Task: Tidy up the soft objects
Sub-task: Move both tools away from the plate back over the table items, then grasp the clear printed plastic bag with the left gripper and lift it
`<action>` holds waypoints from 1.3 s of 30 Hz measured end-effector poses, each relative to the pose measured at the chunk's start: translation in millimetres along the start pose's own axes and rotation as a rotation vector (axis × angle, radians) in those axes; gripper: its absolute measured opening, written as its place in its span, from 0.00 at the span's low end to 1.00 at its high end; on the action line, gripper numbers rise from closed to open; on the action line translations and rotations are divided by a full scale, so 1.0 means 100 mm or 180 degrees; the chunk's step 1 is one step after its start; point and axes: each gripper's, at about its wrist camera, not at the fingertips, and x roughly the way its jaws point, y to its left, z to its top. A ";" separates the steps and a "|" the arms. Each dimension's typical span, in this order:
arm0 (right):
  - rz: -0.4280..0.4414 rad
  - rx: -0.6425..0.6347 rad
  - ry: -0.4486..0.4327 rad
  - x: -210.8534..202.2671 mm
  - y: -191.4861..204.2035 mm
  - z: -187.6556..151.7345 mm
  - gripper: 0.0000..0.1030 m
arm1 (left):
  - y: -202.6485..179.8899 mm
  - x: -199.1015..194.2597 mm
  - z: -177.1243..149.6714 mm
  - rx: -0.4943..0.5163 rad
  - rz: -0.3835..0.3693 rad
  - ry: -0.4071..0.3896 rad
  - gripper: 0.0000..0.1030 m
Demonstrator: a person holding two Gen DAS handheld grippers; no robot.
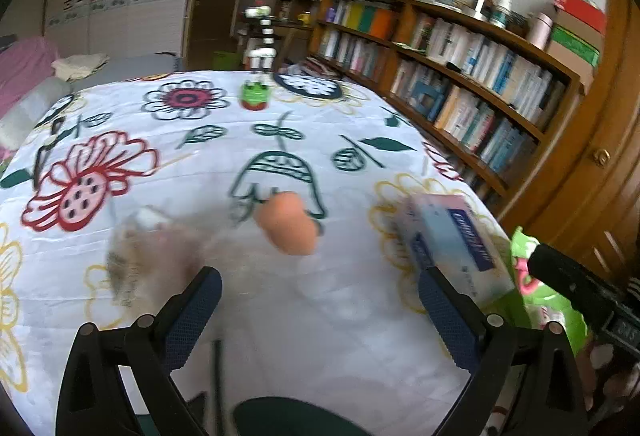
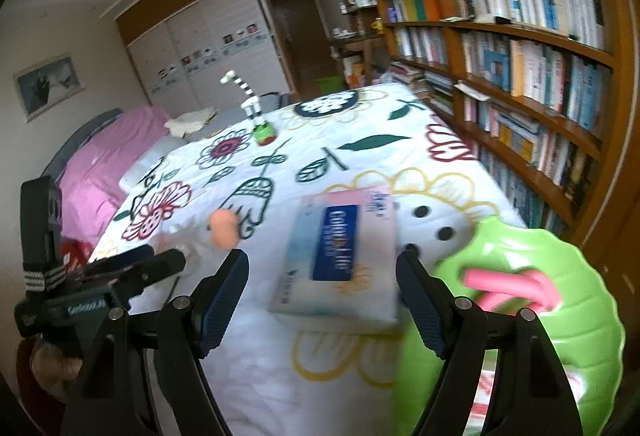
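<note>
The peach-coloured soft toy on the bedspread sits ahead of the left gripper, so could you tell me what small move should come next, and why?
Probably ease the left gripper forward toward the peach toy. Its jaws stand wide open with nothing between them, and the toy lies just beyond the fingertips on the floral bedspread, apart from the tissue box. The blur makes exact alignment hard to judge.

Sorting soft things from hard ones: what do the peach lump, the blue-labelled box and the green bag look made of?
Peach lump: matte, rounded, probably foam or soft rubber. Box: flat faces and printed label suggest thin cardboard. Green bag: glossy and crinkled, likely plastic film. Blur leaves all three uncertain.
</note>
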 end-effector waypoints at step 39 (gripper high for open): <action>0.0483 -0.0657 0.0365 0.59 1.09 -0.19 0.75 | 1.34 -0.01 -0.11 -0.0615 0.0707 0.0009 0.97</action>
